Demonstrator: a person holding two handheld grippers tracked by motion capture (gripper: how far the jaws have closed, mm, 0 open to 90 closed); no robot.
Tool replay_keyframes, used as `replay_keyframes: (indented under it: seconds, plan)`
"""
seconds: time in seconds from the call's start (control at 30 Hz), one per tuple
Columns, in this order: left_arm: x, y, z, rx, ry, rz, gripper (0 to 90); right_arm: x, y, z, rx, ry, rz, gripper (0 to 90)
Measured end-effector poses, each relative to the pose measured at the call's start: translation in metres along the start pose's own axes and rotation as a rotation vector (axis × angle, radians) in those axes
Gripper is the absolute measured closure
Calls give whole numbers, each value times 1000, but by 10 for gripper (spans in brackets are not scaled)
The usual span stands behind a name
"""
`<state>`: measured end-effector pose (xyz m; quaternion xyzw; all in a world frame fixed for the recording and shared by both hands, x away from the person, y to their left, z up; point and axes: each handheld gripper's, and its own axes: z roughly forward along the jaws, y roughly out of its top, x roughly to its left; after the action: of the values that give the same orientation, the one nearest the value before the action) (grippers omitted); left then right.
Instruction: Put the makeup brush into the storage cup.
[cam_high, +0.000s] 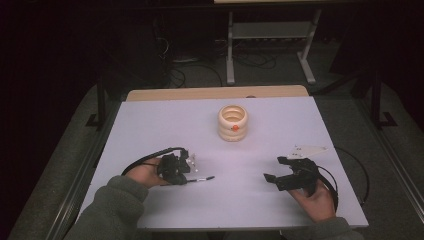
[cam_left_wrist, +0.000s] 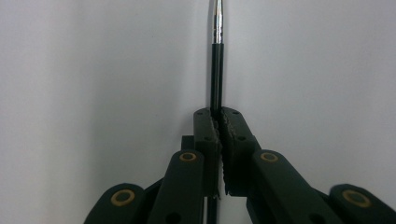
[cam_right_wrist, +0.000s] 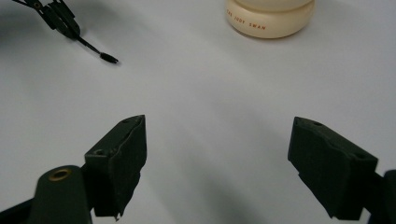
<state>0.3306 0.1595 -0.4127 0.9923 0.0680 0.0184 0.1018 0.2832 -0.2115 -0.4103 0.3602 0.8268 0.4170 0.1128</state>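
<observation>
My left gripper (cam_high: 186, 176) lies low over the white table (cam_high: 145, 125) at the front left, shut on a thin black and silver stick (cam_high: 202, 178). In the left gripper view the stick (cam_left_wrist: 216, 70) runs straight out from between the closed jaws of the left gripper (cam_left_wrist: 219, 114). Its dark tip (cam_right_wrist: 109, 58) points toward the table's middle. My right gripper (cam_high: 275, 168) rests at the front right, open, with nothing between its jaws (cam_right_wrist: 218, 123). A cream ribbed round pot (cam_high: 233, 122) with an orange dot stands at the table's centre back, and its base (cam_right_wrist: 270, 18) bears small printed letters.
A wooden strip (cam_high: 215, 93) borders the table's far edge. Beyond it stand metal table legs (cam_high: 230, 50) and loose cables on a dark floor. A grey three-cornered plate (cam_high: 310, 149) tops the right gripper.
</observation>
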Motion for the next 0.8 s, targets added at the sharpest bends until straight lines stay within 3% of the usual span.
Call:
replay_keyframes:
  seconds: [0.17, 0.23, 0.4, 0.57, 0.67, 0.73, 0.8]
  plan:
    - [-1, -6, -9, -80, -21, -41, 861, 1, 0, 1, 8, 4, -4, 186]
    - [-4, -8, -15, -137, -43, -71, 862, 2, 1, 2, 9, 6, -5, 186]
    - [-13, -10, -26, -229, -20, -100, 861, 8, 2, 4, 9, 19, -25, 187]
    - [-21, -15, -32, -335, 3, -166, 862, 17, 8, 6, 10, 44, -36, 181]
    - [-26, -18, -31, -409, -9, -221, 862, 20, 14, 7, 12, 67, -39, 179]
    - [-30, -19, -33, -465, -1, -235, 861, 25, 21, 8, 4, 87, -49, 182]
    - [-31, -19, -34, -476, 2, -227, 862, 27, 23, 8, 0, 96, -52, 184]
